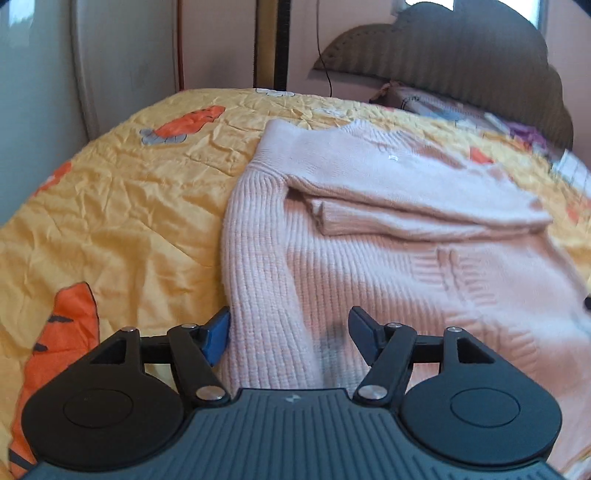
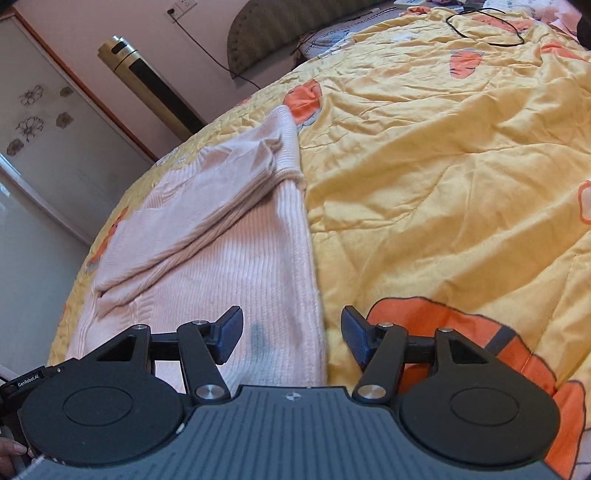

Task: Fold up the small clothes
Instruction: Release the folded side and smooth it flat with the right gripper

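A pale pink ribbed knit sweater (image 1: 369,258) lies flat on a yellow quilt (image 1: 110,206) with orange carrot prints. Both sleeves are folded across its body. My left gripper (image 1: 290,338) is open and empty, just above the sweater's near left edge. In the right wrist view the sweater (image 2: 221,258) fills the left half. My right gripper (image 2: 291,338) is open and empty over the sweater's near right edge, straddling the border between knit and quilt (image 2: 443,184).
A dark padded headboard (image 1: 461,55) and pillows (image 1: 461,110) stand at the bed's far end. A tall tower fan (image 2: 151,85) stands by the wall. A black cable (image 2: 484,29) lies on the far quilt. A wardrobe door (image 2: 44,147) is on the left.
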Tool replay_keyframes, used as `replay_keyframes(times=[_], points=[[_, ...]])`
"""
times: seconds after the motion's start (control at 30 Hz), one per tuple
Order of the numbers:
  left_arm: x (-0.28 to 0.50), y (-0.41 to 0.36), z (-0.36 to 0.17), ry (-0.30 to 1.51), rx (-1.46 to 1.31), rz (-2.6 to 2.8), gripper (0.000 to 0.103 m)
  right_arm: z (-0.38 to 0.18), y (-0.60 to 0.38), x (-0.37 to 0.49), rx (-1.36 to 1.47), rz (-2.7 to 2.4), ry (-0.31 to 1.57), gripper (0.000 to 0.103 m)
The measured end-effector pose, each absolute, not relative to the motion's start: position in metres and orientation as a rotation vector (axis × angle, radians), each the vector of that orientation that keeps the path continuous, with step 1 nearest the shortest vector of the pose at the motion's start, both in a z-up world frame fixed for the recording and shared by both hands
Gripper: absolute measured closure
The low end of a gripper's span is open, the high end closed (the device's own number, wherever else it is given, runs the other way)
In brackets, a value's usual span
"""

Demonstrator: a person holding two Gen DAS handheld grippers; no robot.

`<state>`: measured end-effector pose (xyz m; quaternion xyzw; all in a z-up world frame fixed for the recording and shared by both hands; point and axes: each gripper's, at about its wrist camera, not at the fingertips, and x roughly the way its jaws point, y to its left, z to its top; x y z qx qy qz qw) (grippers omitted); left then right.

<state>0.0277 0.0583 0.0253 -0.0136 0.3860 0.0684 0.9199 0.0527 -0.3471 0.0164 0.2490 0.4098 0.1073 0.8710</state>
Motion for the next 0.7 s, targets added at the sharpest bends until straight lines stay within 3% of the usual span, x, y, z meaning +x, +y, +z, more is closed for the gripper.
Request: replay_keyframes(times=[0.13, 0.17, 0.2, 0.23, 0.27, 0.47, 0.63, 0.7], points=[[0.024, 0.057, 0.013, 0.787, 0.096, 0.162, 0.034, 0.021, -0.328, 0.046, 0.388, 0.249, 0.854, 0.041], [0.023, 0.060, 0.014, 0.787, 0.090, 0.178, 0.034, 0.021, -0.324, 0.045, 0.349, 0.251, 0.851, 0.046], [0.023, 0.063, 0.016, 0.786, 0.085, 0.192, 0.036, 0.022, -0.320, 0.044, 0.312, 0.250, 0.847, 0.058], [0.023, 0.067, 0.017, 0.786, 0.080, 0.189, 0.057, 0.021, -0.317, 0.044, 0.285, 0.245, 0.853, 0.072], [0.023, 0.069, 0.019, 0.792, 0.071, 0.172, 0.087, 0.020, -0.316, 0.044, 0.274, 0.240, 0.858, 0.085], [0.017, 0.087, 0.027, 0.806, 0.006, 0.197, 0.087, 0.033, -0.334, 0.040, 0.321, 0.231, 0.822, 0.092], [0.014, 0.090, 0.023, 0.809, -0.022, 0.214, 0.083, 0.015, -0.340, 0.040, 0.362, 0.216, 0.842, 0.092], [0.009, 0.089, 0.028, 0.820, -0.036, 0.196, 0.081, 0.016, -0.341, 0.039, 0.403, 0.216, 0.847, 0.073]])
